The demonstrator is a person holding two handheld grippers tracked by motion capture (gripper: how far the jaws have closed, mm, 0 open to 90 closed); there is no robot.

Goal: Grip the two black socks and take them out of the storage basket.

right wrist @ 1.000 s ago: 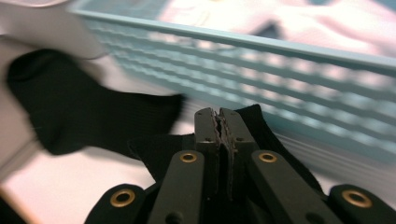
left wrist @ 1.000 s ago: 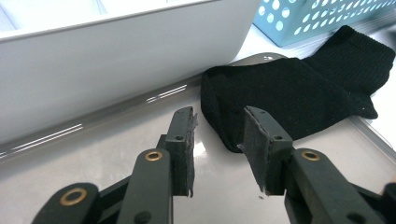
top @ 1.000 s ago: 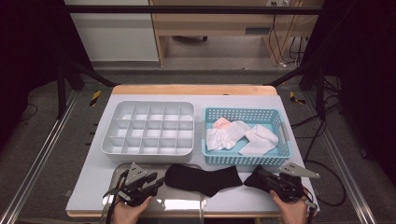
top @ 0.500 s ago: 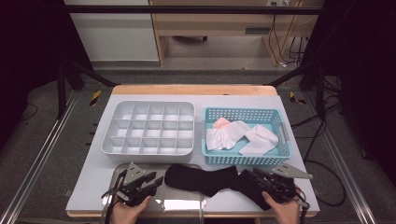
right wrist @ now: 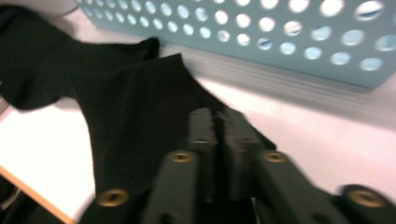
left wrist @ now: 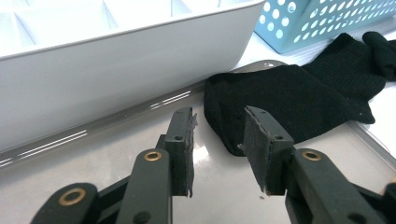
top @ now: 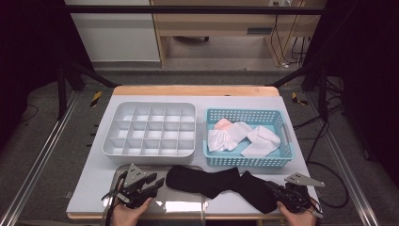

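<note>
A black sock (top: 207, 181) lies along the table's front, its left end on a shiny tray (top: 188, 207). My left gripper (top: 157, 181) stands open over the tray, just left of the sock's cuff. In the left gripper view the black sock (left wrist: 289, 98) lies just beyond the open left gripper (left wrist: 218, 126), apart from both pads. My right gripper (top: 272, 187) is at the sock's right end, near the front edge. In the right gripper view the right gripper (right wrist: 218, 116) has its jaws pressed together on the edge of the black sock (right wrist: 116, 93).
A white compartment organizer (top: 148, 155) sits behind the tray, its wall (left wrist: 116, 70) close ahead of the left gripper. A blue perforated basket (top: 247, 161) holding white and pink cloths (top: 230, 134) stands at the right, close behind the right gripper (right wrist: 280, 37).
My right gripper moved left onto the sock's right end, then back toward the front edge, and that end came with it. The left gripper barely shifted.
</note>
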